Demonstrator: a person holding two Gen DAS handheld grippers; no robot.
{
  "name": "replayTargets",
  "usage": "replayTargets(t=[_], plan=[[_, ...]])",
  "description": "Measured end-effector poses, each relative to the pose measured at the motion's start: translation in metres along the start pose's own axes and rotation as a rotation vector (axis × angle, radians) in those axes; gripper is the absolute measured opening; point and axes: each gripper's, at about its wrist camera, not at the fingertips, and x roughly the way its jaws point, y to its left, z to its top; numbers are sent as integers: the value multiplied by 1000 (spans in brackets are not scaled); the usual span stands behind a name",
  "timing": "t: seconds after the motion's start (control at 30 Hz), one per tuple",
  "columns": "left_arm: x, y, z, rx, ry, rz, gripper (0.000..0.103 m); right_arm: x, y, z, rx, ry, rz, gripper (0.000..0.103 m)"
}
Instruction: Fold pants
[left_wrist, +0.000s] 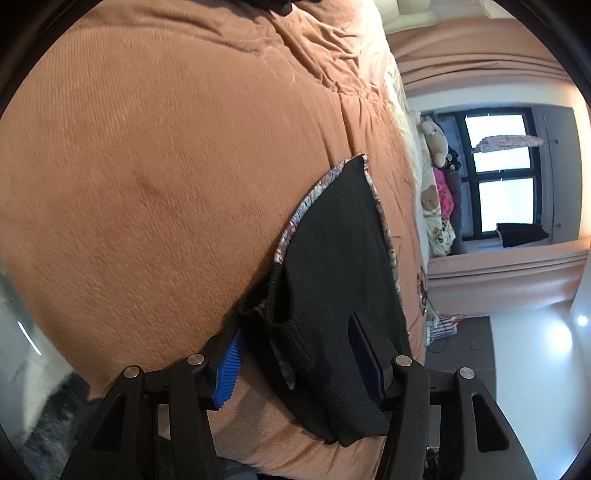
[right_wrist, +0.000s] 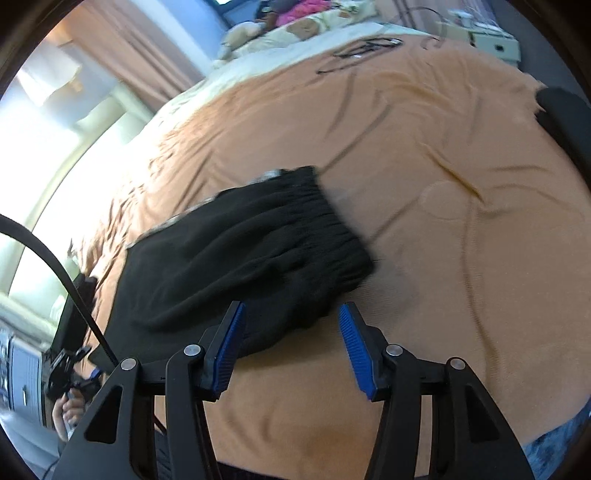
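Note:
Black pants (left_wrist: 332, 240) lie folded on the orange bedspread (left_wrist: 147, 166), with a patterned lining showing along their edges. My left gripper (left_wrist: 297, 325) stands open over their near end; the cloth lies loose between the blue pads (left_wrist: 227, 365) and is not pinched. In the right wrist view the pants (right_wrist: 240, 251) show their gathered elastic waistband (right_wrist: 325, 214) toward the right. My right gripper (right_wrist: 291, 308) is open at the pants' near edge, with a fold of black cloth just past its fingertips and not gripped.
The bedspread (right_wrist: 443, 184) is wrinkled all around the pants. A black cord (right_wrist: 365, 48) lies at the far side of the bed. Pillows and stuffed toys (left_wrist: 437, 155) sit by the window. A hand with the other gripper (right_wrist: 70, 332) is at the left edge.

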Motion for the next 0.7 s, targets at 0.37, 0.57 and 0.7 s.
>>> replayTargets(t=[0.37, 0.57, 0.7], plan=[[-2, 7, -4, -49, -33, -37, 45, 49, 97, -30, -216, 89, 69, 51], [-6, 14, -7, -60, -48, -52, 36, 85, 135, -38, -291, 137, 104, 48], [-8, 17, -9, -68, -52, -65, 33, 115, 157, -45, -340, 187, 130, 38]])
